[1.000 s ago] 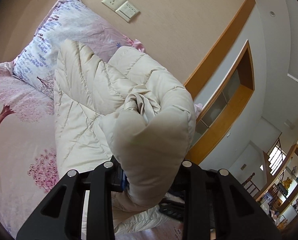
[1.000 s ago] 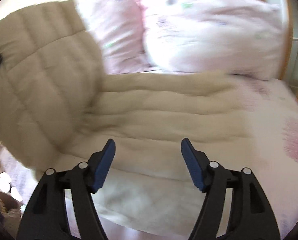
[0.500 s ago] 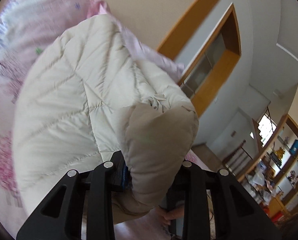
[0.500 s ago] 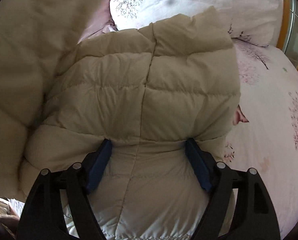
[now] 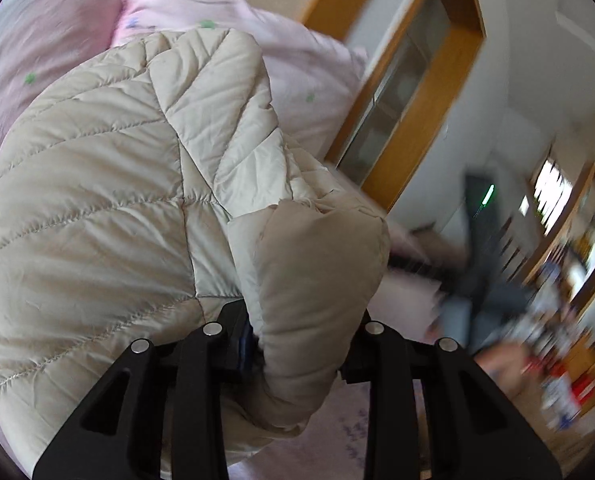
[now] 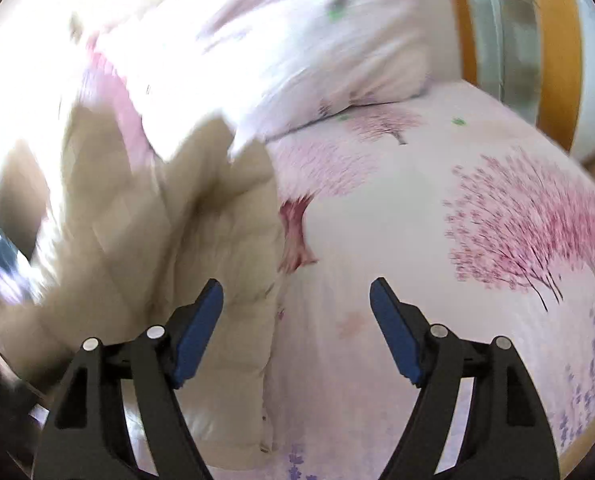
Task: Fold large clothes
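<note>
Left gripper (image 5: 303, 332) clamped on a bunched edge of the beige puffer jacket (image 5: 109, 208), its jaws easing slightly. Right gripper (image 6: 291, 328) has swung off it: jaws apart, empty, jacket now beside the left jaw, bedsheet (image 6: 417, 216) ahead. Likely regrasp next.

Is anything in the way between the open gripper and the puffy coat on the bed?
Nothing visible. The right gripper is open, with the beige coat just beyond its left finger and bare pink bedsheet ahead. The left gripper already clamps a bunched part of the coat.
</note>
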`<action>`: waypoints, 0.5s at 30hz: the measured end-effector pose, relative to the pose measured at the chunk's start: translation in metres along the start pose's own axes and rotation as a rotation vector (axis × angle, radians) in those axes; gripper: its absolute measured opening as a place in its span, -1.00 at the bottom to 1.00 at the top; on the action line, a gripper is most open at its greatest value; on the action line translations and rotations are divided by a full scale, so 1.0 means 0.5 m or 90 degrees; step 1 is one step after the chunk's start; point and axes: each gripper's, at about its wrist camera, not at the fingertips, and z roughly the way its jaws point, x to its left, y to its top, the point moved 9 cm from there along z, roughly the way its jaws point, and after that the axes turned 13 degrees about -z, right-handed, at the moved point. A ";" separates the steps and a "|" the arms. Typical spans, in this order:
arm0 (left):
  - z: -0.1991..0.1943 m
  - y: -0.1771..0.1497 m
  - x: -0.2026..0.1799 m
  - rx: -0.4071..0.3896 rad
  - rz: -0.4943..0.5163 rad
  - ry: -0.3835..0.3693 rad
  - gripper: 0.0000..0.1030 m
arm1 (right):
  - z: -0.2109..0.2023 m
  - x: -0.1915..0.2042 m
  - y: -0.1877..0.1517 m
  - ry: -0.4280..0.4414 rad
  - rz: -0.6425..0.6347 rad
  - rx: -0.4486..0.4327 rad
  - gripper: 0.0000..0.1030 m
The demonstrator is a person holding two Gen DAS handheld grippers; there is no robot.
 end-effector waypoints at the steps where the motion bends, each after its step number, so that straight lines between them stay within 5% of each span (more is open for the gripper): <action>1: 0.021 -0.016 -0.010 0.010 0.029 0.014 -0.38 | -0.008 -0.008 0.006 0.032 0.026 -0.009 0.48; 7: 0.068 -0.067 -0.025 0.039 0.158 0.088 -0.24 | -0.015 0.052 0.086 0.232 0.058 -0.042 0.48; 15: 0.087 -0.093 -0.026 0.059 0.202 0.107 -0.12 | 0.042 0.142 0.098 0.256 0.010 0.029 0.47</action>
